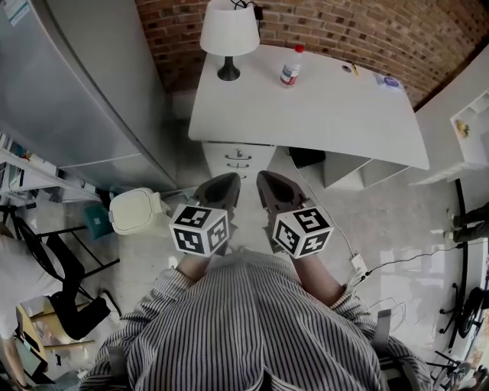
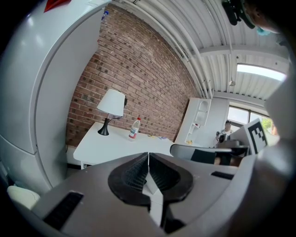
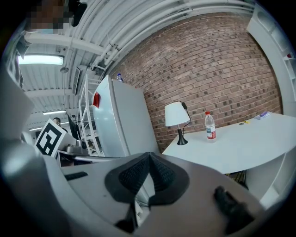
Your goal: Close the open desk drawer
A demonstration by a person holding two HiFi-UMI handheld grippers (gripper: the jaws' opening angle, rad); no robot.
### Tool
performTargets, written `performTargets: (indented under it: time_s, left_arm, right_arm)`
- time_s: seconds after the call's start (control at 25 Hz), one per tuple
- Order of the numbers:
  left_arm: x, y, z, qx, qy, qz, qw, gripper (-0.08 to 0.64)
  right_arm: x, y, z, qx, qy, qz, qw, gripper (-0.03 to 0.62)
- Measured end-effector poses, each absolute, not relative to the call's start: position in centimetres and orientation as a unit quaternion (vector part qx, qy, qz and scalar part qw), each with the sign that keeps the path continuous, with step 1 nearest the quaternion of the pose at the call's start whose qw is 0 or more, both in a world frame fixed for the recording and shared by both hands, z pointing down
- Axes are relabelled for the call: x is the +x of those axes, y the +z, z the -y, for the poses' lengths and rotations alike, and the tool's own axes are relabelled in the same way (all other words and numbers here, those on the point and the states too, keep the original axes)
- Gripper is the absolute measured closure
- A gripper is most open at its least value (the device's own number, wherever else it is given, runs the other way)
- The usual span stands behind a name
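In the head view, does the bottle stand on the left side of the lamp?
No, the bottle stands upright on the white desk to the right of the lamp.

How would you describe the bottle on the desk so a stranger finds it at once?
Find the white desk against the brick wall. Near its back edge, right of the white-shaded lamp, stands a small clear bottle. It alone has a red cap and a red label.
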State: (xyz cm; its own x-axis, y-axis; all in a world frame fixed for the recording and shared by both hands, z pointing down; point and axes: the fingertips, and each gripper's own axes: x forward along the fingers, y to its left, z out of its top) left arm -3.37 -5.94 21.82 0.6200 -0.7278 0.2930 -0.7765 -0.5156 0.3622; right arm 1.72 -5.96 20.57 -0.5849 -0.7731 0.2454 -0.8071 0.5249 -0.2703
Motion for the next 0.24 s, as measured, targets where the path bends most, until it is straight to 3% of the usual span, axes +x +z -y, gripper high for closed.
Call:
performTargets:
  time_s: [0.24]
  left_arm:
    - [-3.26, 21.84, 5.92, 0.869, 0.050, 0.433, 0.233, 0.543]
  right_arm:
    - [1.79, 20.63, 5.86, 0.453, 0.178, 0.872, 0.050, 0.577]
